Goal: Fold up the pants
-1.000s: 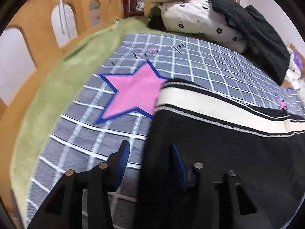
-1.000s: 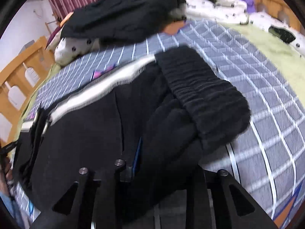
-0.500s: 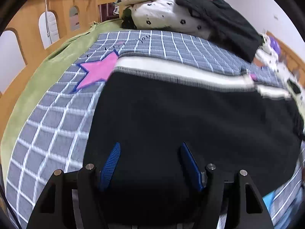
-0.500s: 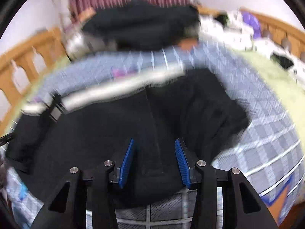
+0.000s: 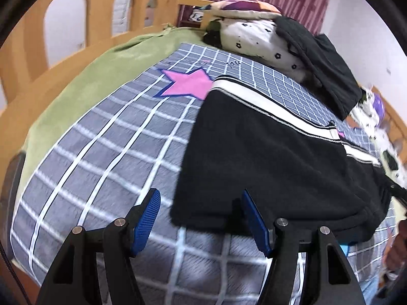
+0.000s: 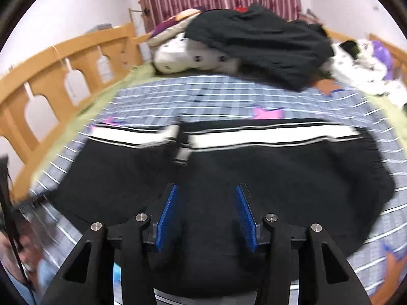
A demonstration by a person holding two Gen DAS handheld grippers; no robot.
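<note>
The black pants (image 5: pixel 267 157), with a white stripe along their far edge, lie folded flat on the checked sheet (image 5: pixel 106 152). My left gripper (image 5: pixel 201 208) hovers open at their near left corner; the hem lies just beyond its blue pads (image 5: pixel 148 218), which touch no cloth. In the right wrist view the pants (image 6: pixel 254 167) spread across the middle of the bed. My right gripper (image 6: pixel 206 203) hangs above their near edge, its jaws opening, black cloth beneath them but nothing pinched.
A heap of pillows (image 6: pixel 193 56) and a dark garment (image 6: pixel 267 45) fills the head of the bed. A wooden rail (image 6: pixel 51 81) and a green blanket (image 5: pixel 76 86) run along the left. A pink star (image 5: pixel 188 84) marks the sheet. A person's hand (image 5: pixel 396 251) shows at the right.
Both grippers let go of the pants, widened and drew back toward the near edge. The bunched waistband end now lies flat, and the left view swung toward the pants' left corner.
</note>
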